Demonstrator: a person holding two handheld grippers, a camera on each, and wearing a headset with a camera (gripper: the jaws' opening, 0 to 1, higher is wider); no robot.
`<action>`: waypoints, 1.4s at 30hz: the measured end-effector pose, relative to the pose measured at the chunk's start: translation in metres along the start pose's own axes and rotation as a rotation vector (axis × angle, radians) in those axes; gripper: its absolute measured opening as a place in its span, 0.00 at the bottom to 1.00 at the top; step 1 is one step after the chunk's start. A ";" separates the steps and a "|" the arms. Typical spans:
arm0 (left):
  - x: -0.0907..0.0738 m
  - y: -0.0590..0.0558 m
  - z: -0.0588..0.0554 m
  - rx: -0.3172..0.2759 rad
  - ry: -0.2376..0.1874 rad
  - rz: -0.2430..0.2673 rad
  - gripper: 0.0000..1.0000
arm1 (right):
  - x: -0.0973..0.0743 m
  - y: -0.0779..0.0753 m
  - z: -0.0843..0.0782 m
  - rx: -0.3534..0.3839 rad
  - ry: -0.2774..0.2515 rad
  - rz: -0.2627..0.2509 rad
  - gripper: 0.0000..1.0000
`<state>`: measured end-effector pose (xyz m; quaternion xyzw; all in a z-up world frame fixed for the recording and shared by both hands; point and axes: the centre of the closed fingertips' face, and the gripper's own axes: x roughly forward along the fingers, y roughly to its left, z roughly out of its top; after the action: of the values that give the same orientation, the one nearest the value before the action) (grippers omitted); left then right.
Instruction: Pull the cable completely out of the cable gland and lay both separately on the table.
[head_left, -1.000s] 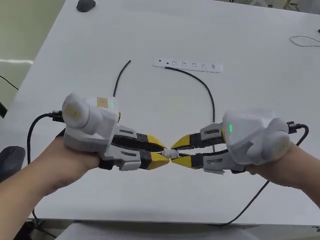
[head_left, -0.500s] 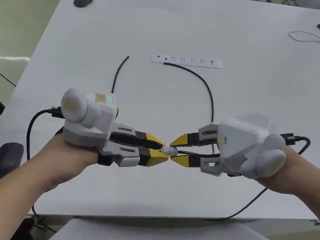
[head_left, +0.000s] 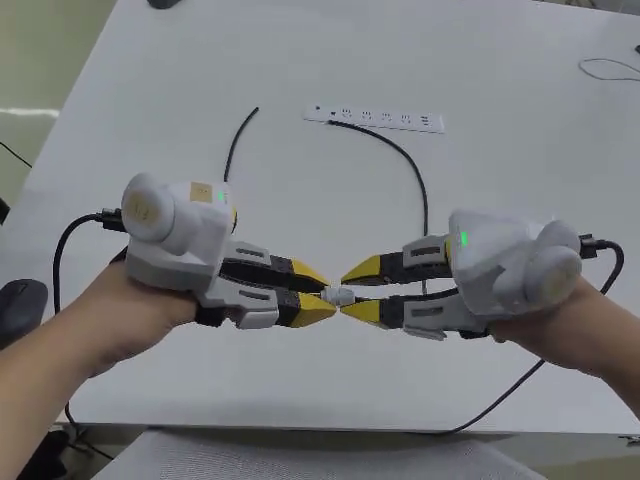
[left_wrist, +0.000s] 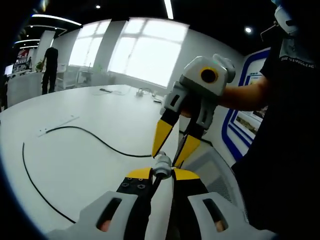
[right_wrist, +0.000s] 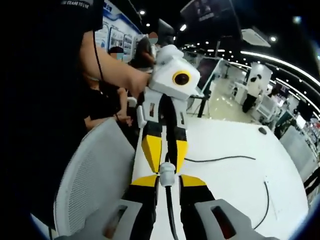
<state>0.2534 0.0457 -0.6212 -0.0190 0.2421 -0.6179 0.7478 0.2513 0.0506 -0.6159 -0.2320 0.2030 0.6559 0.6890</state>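
A small white cable gland (head_left: 340, 297) hangs in the air above the white table (head_left: 300, 380), between the yellow tips of both grippers. My left gripper (head_left: 328, 299) comes in from the left, shut on the gland (left_wrist: 161, 165). Facing it tip to tip, my right gripper (head_left: 347, 293) is shut where the black cable (right_wrist: 170, 210) leaves the gland (right_wrist: 166, 174). That cable runs back between the right jaws. In the left gripper view the right gripper (left_wrist: 166, 156) pinches in from above.
A white power strip (head_left: 375, 122) lies at the back, and a black cord (head_left: 415, 180) curves from it toward my right hand. A thinner black cable (head_left: 238, 150) lies behind the left gripper. The table's front edge (head_left: 300, 428) is just below both hands.
My right hand has lifted and rolled slightly. Both grippers still meet tip to tip at the gland, which stays in about the same place.
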 end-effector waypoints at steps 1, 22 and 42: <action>0.000 0.000 0.000 0.015 0.000 0.001 0.15 | -0.001 0.002 0.000 0.054 -0.012 0.030 0.14; 0.000 -0.003 0.001 0.114 -0.002 0.008 0.15 | 0.002 0.004 -0.005 0.758 -0.152 0.379 0.14; -0.001 -0.003 0.000 0.075 0.014 0.009 0.14 | 0.002 0.009 0.002 0.531 -0.178 0.309 0.08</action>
<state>0.2507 0.0463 -0.6199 0.0142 0.2241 -0.6234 0.7490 0.2419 0.0536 -0.6163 0.0478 0.3387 0.6946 0.6329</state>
